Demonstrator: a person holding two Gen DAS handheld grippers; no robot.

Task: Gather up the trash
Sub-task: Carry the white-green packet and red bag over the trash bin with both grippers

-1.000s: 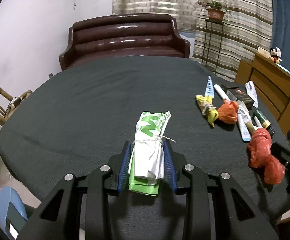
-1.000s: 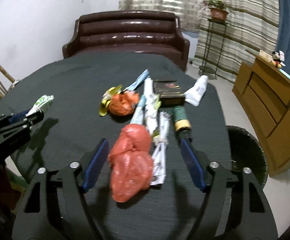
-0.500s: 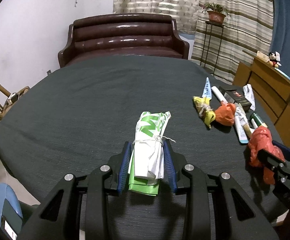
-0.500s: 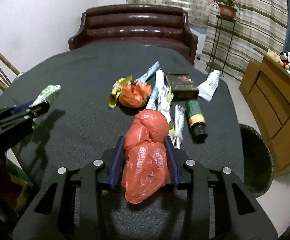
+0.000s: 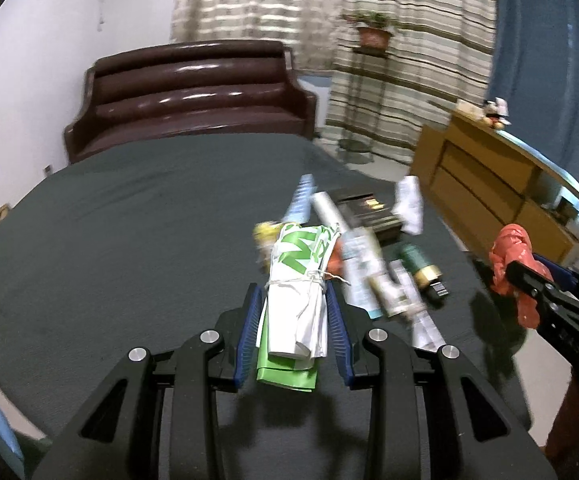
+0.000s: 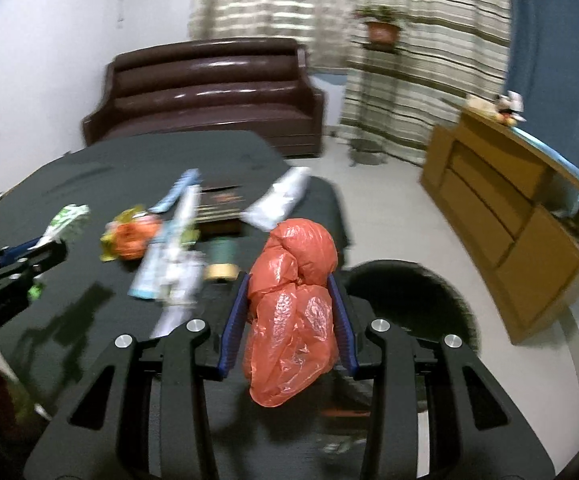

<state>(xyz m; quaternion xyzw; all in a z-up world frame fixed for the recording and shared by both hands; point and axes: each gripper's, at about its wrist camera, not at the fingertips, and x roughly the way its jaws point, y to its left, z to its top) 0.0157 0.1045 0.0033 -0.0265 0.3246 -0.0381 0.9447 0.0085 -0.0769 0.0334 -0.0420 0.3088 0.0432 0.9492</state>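
Both closed: left gripper point(image 5: 294, 312) clamps tied bundle point(image 5: 297, 304), right gripper point(image 6: 289, 312) red bag point(image 6: 293, 312).

A broad bare stretch of the dark tabletop point(image 5: 129, 216) is lying open on the left and far side, offering free passage. On the right, a blurred cluster of trash point(image 5: 373, 256) is crowding the surface and blocking low travel there. Beyond the tabletop's right edge, the black bin point(image 6: 413, 300) is standing on the floor with open floor point(image 6: 385, 200) behind it. The brown sofa point(image 6: 205, 92) is closing off the far side, and the wooden cabinet point(image 6: 505, 220) is bounding the right.
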